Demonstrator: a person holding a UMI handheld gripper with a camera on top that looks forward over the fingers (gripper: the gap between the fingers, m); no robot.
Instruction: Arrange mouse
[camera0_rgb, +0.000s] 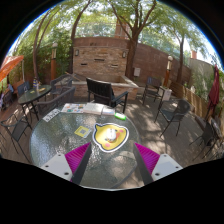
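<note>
- 1 gripper: fingers wide apart, holding nothing.
- 1 mouse on yellow mat, round glass table, just ahead of fingers, near table's near edge.
- 1 keyboard at far edge.

You've got one round glass tabletop, one yellow mouse pad with one mouse on it, one green item, two flat cards, several dark patio chairs around; exact chair count unclear.
</note>
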